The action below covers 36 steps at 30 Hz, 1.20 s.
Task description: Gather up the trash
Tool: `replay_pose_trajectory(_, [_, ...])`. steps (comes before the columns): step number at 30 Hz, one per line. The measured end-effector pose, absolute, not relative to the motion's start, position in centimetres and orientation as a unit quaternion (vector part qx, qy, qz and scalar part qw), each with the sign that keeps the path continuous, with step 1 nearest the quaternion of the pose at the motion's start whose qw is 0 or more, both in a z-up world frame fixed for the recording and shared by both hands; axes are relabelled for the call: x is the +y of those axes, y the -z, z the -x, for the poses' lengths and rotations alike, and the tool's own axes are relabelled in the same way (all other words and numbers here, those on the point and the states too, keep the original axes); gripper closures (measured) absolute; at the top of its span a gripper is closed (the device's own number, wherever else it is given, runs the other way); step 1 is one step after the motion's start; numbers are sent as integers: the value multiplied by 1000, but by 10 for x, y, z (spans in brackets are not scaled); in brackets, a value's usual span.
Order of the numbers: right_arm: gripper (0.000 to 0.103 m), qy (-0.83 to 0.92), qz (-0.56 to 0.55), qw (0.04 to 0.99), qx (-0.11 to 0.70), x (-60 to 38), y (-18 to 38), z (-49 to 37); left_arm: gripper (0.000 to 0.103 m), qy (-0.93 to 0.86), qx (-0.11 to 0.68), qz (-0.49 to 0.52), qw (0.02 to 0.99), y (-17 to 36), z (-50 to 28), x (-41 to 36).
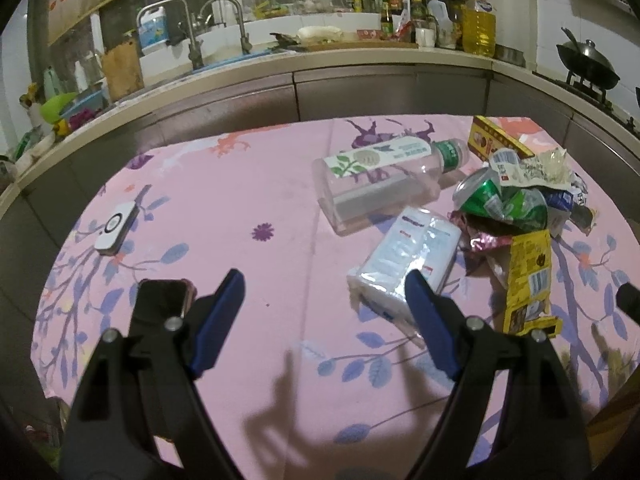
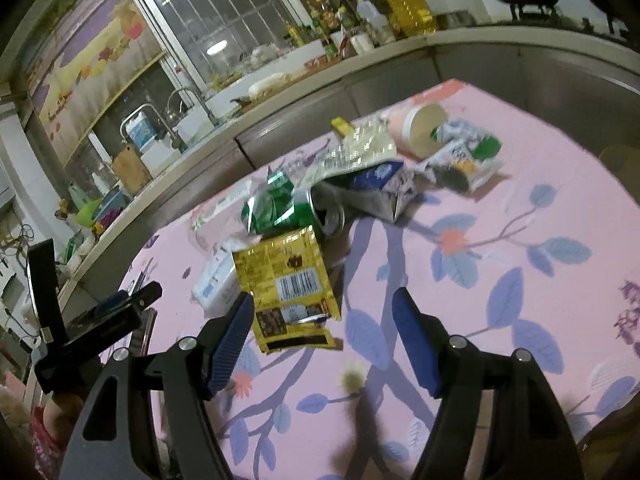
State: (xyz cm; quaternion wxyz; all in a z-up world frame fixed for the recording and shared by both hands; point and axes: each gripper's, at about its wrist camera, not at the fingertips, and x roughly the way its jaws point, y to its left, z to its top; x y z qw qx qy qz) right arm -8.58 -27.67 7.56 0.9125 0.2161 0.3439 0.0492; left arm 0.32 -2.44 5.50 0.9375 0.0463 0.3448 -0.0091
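The tablecloth (image 1: pixel 248 200) is matt pink cloth. The bottle (image 1: pixel 384 176) is clear, glossy plastic with a paper label; the can (image 2: pixel 308 210) is crumpled shiny metal; the yellow wrapper (image 2: pixel 288 276) glossy foil (creased).

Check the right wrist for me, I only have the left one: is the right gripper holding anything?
Observer: No, the right gripper is open with nothing between the jaws. The yellow packet lies just ahead, by its left jaw.
Operator: Anything behind the pile that I can't see?
Observer: Yes, a cup lies on its side at the far end.
Operator: More trash there?
Observer: A crumpled white and green wrapper sits right at the cup's mouth.
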Motion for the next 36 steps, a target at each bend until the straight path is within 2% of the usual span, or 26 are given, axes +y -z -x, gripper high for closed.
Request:
replay_pose_trajectory(12, [34, -38, -200, 920, 335, -274, -82, 89, 24, 4, 353, -42, 935, -57, 1, -25])
replay_pose_trajectory(14, [34, -38, -202, 920, 333, -276, -82, 89, 20, 2, 355, -42, 934, -56, 1, -25])
replay_pose_trajectory(36, [34, -39, -217, 913, 342, -280, -70, 85, 20, -8, 357, -42, 933, -54, 1, -20])
